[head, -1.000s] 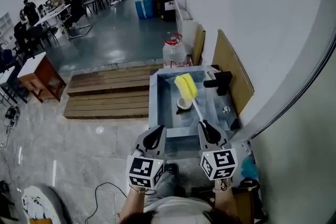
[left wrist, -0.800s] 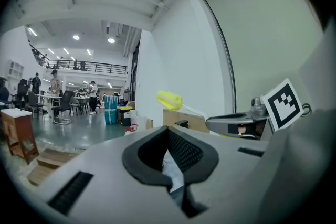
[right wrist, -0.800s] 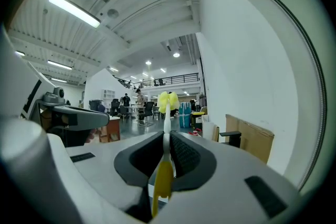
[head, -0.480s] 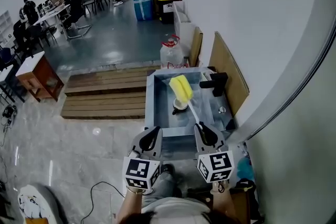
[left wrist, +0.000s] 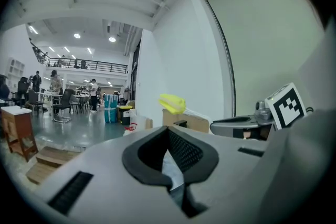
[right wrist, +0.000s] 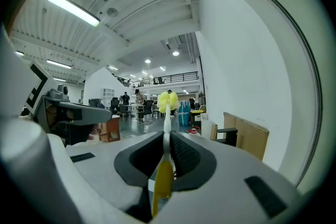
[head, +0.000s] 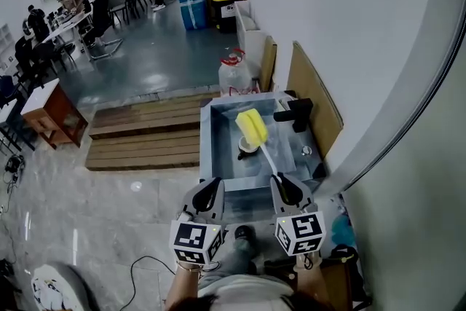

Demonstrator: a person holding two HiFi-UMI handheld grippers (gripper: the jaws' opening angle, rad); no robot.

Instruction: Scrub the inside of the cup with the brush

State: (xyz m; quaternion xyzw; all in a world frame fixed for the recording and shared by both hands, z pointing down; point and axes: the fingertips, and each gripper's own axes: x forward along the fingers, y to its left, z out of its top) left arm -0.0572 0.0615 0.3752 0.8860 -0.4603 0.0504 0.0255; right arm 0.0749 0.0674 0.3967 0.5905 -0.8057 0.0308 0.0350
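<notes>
A small white cup (head: 247, 150) stands in the blue-grey sink (head: 218, 149), partly hidden by the brush. The brush has a yellow sponge head (head: 253, 127) and a white handle with a yellow end. My right gripper (head: 282, 185) is shut on that handle, with the head held out over the sink above the cup. In the right gripper view the handle runs up between the pads to the yellow head (right wrist: 168, 100). My left gripper (head: 210, 191) hovers at the sink's near edge, shut with nothing in it. From the left gripper view the sponge head (left wrist: 173, 103) shows off to the right.
A black faucet (head: 295, 113) sits at the sink's right side. A water jug (head: 234, 76) and cardboard boards (head: 309, 93) stand behind it against the white wall. Wooden pallets (head: 145, 131) lie left of the sink. People and desks are far back.
The head view has drifted a little. Both grippers and the brush keep the same stance over the sink.
</notes>
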